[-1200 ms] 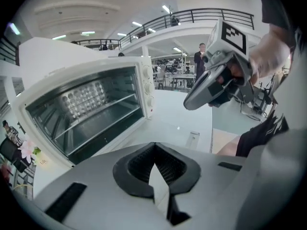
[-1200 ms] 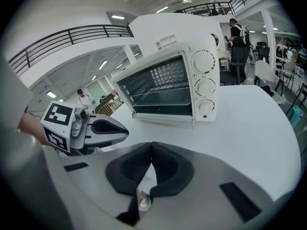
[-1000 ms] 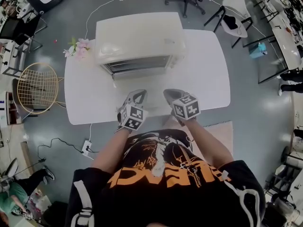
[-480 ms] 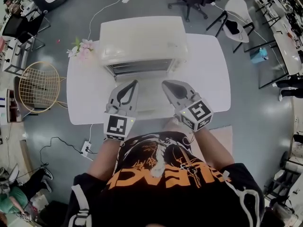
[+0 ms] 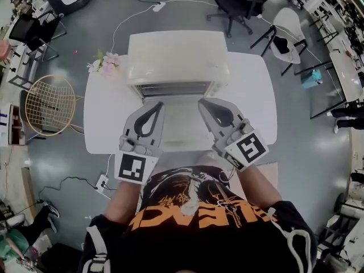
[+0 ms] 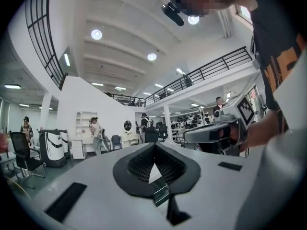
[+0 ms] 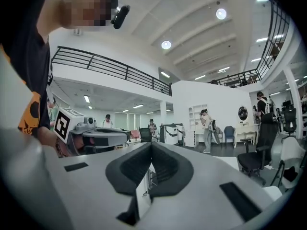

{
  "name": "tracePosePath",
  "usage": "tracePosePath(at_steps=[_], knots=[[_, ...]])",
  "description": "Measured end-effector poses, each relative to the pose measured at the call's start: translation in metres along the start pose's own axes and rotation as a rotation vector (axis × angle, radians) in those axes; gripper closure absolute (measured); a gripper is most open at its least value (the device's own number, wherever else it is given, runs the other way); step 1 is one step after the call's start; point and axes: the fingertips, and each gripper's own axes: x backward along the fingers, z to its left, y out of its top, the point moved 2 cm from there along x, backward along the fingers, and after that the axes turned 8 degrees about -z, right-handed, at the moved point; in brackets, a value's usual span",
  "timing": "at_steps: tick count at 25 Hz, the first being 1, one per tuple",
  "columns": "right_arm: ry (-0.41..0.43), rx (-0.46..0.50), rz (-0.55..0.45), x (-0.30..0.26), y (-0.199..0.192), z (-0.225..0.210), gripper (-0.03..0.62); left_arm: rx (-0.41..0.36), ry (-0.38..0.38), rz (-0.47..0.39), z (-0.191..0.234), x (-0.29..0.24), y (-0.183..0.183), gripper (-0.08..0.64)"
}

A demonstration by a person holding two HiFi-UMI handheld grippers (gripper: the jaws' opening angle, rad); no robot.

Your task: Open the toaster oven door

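1. White table (image 5: 102, 124) on a grey floor carries the toaster oven (image 5: 177, 56) at its 12 o'clock edge. The oven door (image 5: 173, 89) faces 6 o'clock, toward the person, and looks closed against the front.
2. At 7 o'clock of the door, the left gripper (image 5: 158, 104) hangs over the table with its tips pressed together on nothing, clear of the oven. Its own view shows the same meeting tips (image 6: 154, 148) against the hall beyond.
3. At 5 o'clock of the door, the right gripper (image 5: 202, 102) is likewise pressed together and empty (image 7: 150, 148), just short of the front.
4. Pink flowers (image 5: 105, 63) lie at 9 o'clock of the oven, on the table's corner.
5. Off the table, a gold wire chair (image 5: 50, 104) stands at 9 o'clock, a black office chair (image 5: 236, 1) at 1 o'clock, and a power strip (image 5: 102, 181) at 7 o'clock on the floor.
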Motion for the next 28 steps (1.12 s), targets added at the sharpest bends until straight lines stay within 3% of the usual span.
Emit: tracePosePath(at_steps=[9, 17, 22, 28], knots=[[0.0, -0.017, 0.008, -0.013, 0.001, 0.0, 0.578, -0.015, 0.021, -0.006, 0.013, 0.011, 0.01, 0.54], [0.056, -0.02, 0.043, -0.025, -0.004, 0.011, 0.578, -0.081, -0.033, -0.007, 0.011, 0.012, 0.007, 0.54], [0.046, -0.027, 0.03, -0.033, -0.004, 0.011, 0.578, -0.023, 0.003, -0.017, 0.02, 0.016, 0.005, 0.54], [0.049, -0.036, 0.043, -0.031, -0.002, 0.008, 0.578, -0.008, 0.012, 0.004, 0.022, 0.01, 0.007, 0.54]])
